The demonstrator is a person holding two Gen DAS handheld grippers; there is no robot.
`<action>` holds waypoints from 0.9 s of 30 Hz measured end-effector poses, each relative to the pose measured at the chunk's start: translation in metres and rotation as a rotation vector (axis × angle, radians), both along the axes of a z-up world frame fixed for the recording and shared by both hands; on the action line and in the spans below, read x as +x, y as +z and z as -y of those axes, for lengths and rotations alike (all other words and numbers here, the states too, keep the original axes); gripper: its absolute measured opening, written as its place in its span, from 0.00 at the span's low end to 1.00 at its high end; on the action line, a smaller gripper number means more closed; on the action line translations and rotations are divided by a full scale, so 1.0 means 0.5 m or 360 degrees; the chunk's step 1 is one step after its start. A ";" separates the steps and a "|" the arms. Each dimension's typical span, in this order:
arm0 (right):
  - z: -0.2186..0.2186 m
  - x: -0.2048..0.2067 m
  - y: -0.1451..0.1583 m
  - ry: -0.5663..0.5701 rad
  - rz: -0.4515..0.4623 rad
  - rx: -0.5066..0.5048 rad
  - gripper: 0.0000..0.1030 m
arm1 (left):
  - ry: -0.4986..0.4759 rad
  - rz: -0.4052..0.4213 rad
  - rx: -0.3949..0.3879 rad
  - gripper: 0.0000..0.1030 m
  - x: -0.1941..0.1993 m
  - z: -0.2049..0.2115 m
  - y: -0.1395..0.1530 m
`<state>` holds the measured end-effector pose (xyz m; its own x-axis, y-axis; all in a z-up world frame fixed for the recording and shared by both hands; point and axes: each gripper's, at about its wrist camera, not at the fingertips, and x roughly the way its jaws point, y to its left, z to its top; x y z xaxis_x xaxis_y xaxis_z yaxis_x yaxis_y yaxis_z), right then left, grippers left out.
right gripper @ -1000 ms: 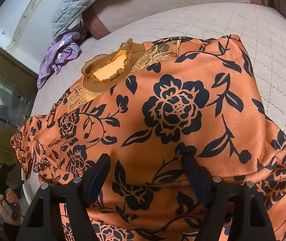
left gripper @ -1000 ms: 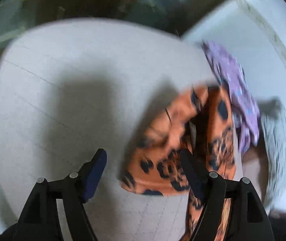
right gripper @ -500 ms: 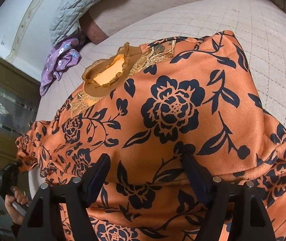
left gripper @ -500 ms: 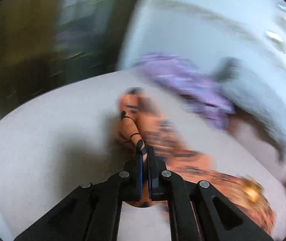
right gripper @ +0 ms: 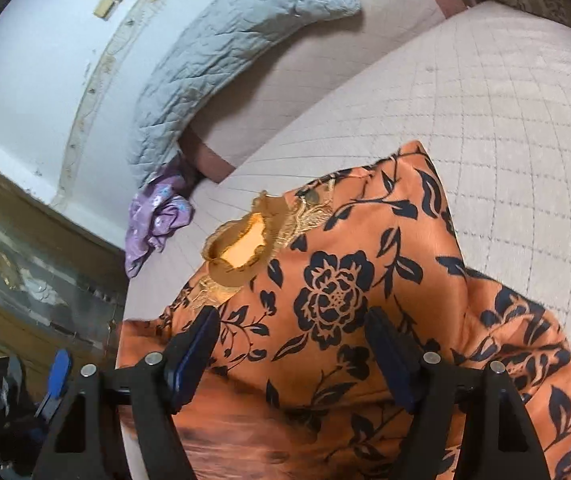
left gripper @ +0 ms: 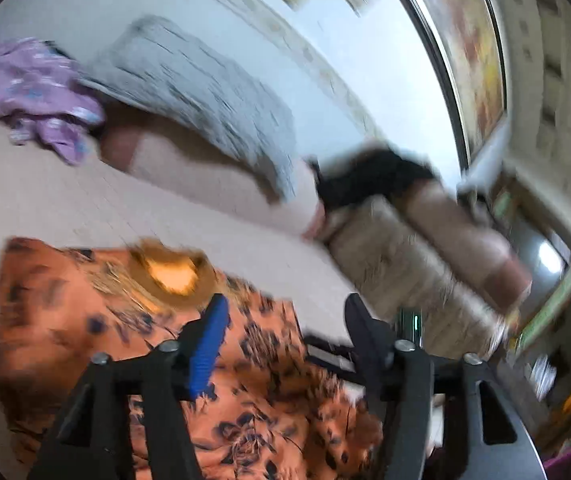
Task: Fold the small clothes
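An orange top with a dark flower print (right gripper: 337, 288) lies on the quilted bed (right gripper: 505, 128), its gold collar (right gripper: 241, 248) toward the wall. It also shows, blurred, in the left wrist view (left gripper: 97, 320). My right gripper (right gripper: 291, 324) is open, hovering just above the top's middle. My left gripper (left gripper: 285, 316) is open and empty above the top's near edge, and its blue pad (right gripper: 59, 372) shows at the lower left of the right wrist view. The top's left sleeve looks folded in over the body.
A purple garment (right gripper: 157, 220) lies bunched at the bed's far corner, also in the left wrist view (left gripper: 37, 96). A grey quilted pillow (right gripper: 237, 40) leans on the pink headboard (right gripper: 293, 92). A wooden cabinet (right gripper: 25, 260) stands left of the bed.
My left gripper was shut on the orange sleeve half a second ago; it has let go, opened and swung toward the top's body. The sleeve now lies over the top. The right gripper barely moved.
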<state>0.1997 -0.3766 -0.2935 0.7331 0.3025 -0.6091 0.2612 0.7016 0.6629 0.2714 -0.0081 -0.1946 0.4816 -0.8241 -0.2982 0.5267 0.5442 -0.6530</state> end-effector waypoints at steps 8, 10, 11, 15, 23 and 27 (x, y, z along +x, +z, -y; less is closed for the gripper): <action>-0.026 0.008 -0.018 0.0193 -0.0153 -0.0065 0.76 | 0.0829 -0.0345 0.0161 0.73 0.062 -0.236 -0.102; -0.023 -0.008 -0.038 0.0202 -0.0256 -0.0045 0.76 | 0.0819 -0.0402 0.0203 0.73 0.075 -0.240 -0.127; -0.019 -0.021 -0.046 0.0200 -0.0290 -0.0004 0.76 | 0.0794 -0.0419 0.0241 0.72 0.079 -0.238 -0.133; -0.022 -0.061 -0.063 0.0222 -0.0294 0.0181 0.76 | 0.0677 -0.0440 0.0459 0.72 0.086 -0.195 -0.138; -0.139 -0.062 -0.052 0.0346 -0.0327 -0.0296 0.23 | 0.0566 -0.0522 0.0745 0.72 0.063 -0.170 -0.177; -0.140 -0.067 0.011 0.0333 -0.0193 -0.0400 0.07 | 0.0568 -0.0620 0.0776 0.72 0.070 -0.183 -0.201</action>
<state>0.1661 -0.3064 -0.2879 0.5885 0.2682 -0.7627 0.1607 0.8858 0.4355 0.3065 0.0833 -0.2951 0.4805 -0.3654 -0.7973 0.0401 0.9173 -0.3962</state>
